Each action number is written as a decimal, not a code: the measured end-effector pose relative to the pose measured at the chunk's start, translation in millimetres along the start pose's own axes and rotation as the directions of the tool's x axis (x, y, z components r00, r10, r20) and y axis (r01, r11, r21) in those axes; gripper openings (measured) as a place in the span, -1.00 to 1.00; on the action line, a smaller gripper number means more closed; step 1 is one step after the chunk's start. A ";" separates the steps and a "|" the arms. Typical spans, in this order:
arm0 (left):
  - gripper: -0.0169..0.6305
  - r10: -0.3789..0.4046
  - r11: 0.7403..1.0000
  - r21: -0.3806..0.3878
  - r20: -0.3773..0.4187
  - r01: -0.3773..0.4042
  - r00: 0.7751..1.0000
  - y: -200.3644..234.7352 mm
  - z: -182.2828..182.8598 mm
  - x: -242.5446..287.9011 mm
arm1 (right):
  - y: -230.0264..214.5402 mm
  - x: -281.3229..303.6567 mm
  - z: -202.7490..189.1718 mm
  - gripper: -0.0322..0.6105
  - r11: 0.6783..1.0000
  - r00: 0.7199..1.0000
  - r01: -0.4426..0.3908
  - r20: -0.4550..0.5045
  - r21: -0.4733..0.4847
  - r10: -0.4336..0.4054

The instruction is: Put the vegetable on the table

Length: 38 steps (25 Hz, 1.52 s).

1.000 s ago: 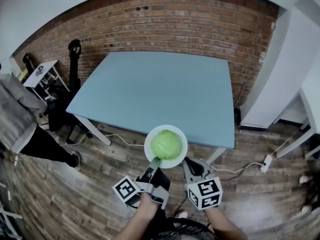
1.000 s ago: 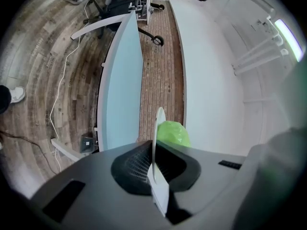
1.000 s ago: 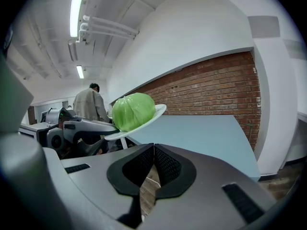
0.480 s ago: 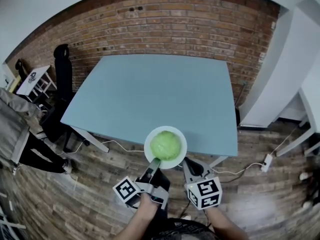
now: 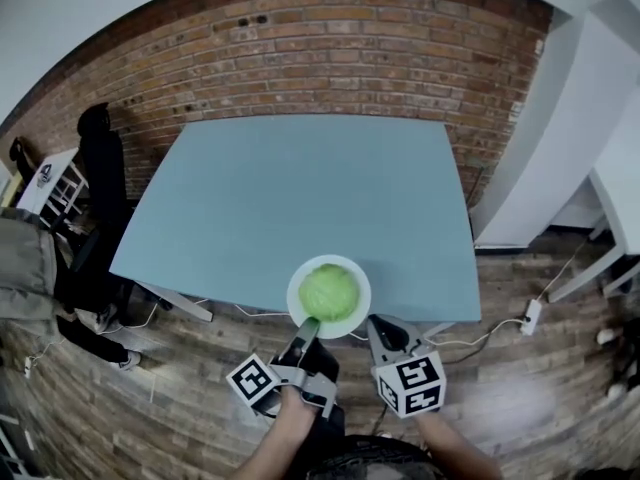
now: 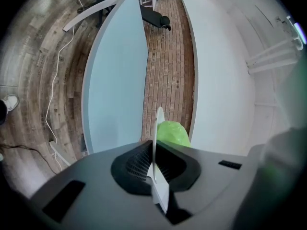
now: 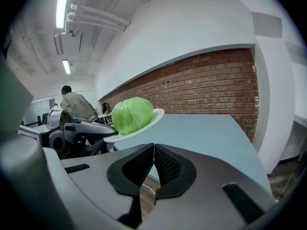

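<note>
Green, glossy and tightly wrapped, the cabbage point(image 5: 329, 291) sits in the middle of a white plate point(image 5: 357, 317). It's the only thing on there, and the plate is up in the air at the near edge of the blue counter point(image 5: 300, 198), not set down yet. That ball looks firm and fairly weighty, and round enough to roll. I'd say it's safer carried by the plate than pinched directly. Taken on its own, it would want a wide grip across the middle. The plate looks hard, smooth and breakable, and one tilt could send the cabbage over the rim.

The left gripper point(image 5: 308, 325) has its jaws clamped on the plate's near rim, edge-on between the pads, carrying the lot from one side. The right gripper point(image 5: 381, 328) hangs just beside the plate, jaws pressed together with nothing between them. Beyond the counter there's a brick wall point(image 5: 330, 58), and a person point(image 5: 25, 268) stands off to the left, well apart
</note>
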<state>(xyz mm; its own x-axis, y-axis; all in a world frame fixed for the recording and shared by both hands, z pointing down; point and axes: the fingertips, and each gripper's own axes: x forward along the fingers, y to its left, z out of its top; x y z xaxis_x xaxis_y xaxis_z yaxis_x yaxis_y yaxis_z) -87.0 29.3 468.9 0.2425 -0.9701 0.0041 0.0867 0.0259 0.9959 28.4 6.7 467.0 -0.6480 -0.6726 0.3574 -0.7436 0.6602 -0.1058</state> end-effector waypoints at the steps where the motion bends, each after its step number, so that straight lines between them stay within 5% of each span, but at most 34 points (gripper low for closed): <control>1: -0.91 0.003 1.000 -0.001 -0.007 -0.003 1.000 0.8 3.5 2.7 | 0.2 3.5 1.6 -0.87 1.000 1.000 0.006 -0.001 -0.001 -0.006; 21: -0.91 0.008 1.000 0.020 -0.159 -0.005 0.987 -0.6 59.7 46.2 | -8.9 54.5 25.3 -0.87 0.986 0.986 0.167 -0.008 0.021 -0.167; 38: -0.91 0.019 1.000 0.012 -0.189 -0.018 0.982 11.1 65.9 70.4 | -20.2 73.3 29.3 -0.87 0.981 0.982 0.191 0.005 0.031 -0.191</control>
<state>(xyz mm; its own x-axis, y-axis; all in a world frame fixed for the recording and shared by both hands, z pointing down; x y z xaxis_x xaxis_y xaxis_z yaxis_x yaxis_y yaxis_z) -132.6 -54.6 486.2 0.4227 -0.9063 0.0063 0.0710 0.0400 0.9967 -8.9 -65.8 468.2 -0.4945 -0.7880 0.3667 -0.8584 0.5089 -0.0638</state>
